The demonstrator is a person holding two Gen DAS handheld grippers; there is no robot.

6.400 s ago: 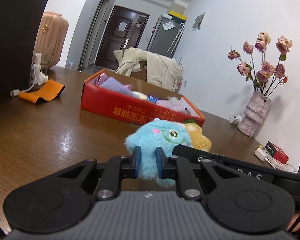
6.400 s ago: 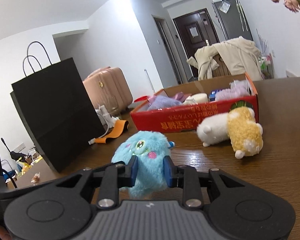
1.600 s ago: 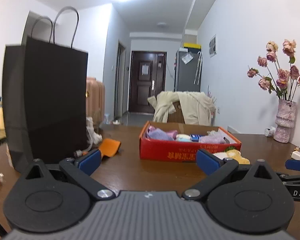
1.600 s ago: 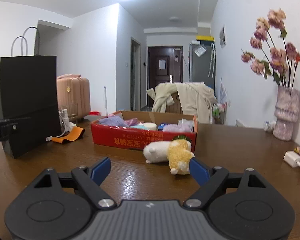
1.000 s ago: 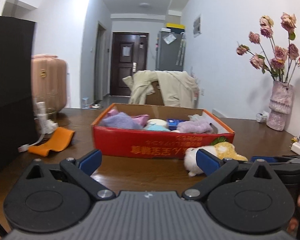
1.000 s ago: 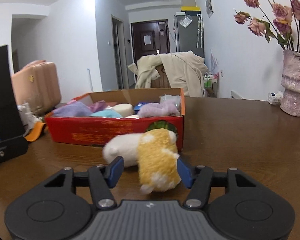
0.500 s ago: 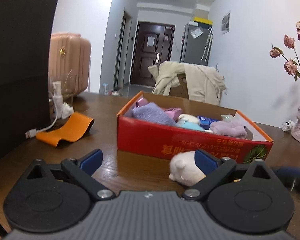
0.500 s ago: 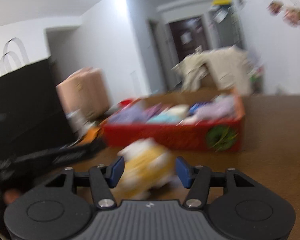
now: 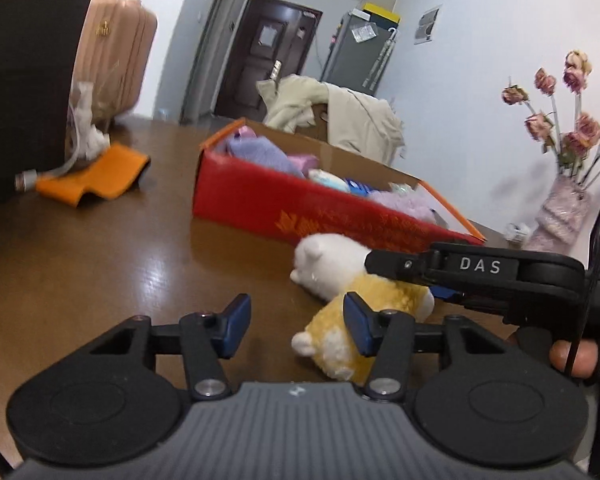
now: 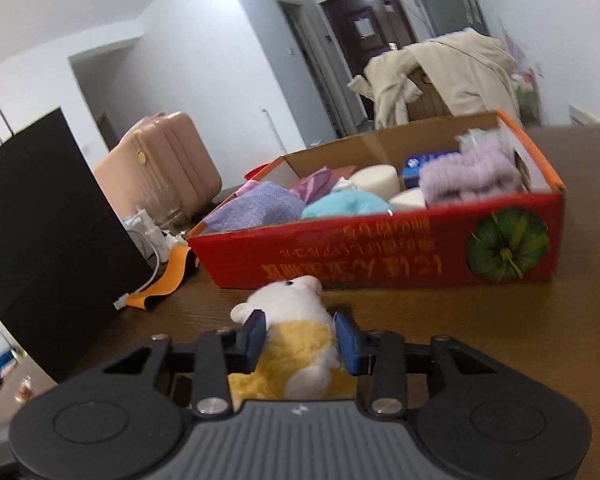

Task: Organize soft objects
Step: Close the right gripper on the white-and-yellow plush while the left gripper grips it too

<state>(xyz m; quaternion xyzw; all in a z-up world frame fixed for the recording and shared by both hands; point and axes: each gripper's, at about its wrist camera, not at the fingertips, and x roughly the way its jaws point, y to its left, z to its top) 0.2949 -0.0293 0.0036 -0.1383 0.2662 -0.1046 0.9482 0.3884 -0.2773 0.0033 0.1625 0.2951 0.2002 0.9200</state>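
A white-and-yellow plush hamster (image 10: 296, 332) lies on the brown table in front of a red cardboard box (image 10: 380, 256) that holds several soft items. My right gripper (image 10: 300, 338) has its blue pads pressed on both sides of the plush's body. In the left wrist view the same plush (image 9: 340, 280) lies by the box (image 9: 300, 208), with the right gripper's black arm over it. My left gripper (image 9: 296, 322) is open and empty, just left of the plush's yellow end.
A black paper bag (image 10: 40, 232) stands at the left. An orange strap (image 9: 96, 174) and a white cable lie beside it. A vase of dried roses (image 9: 560, 208) stands at the far right. A pink suitcase (image 10: 160, 156) is behind the table.
My right gripper has closed in on the plush hamster and its pads now press it. My left gripper has narrowed its opening and moved nearer the plush.
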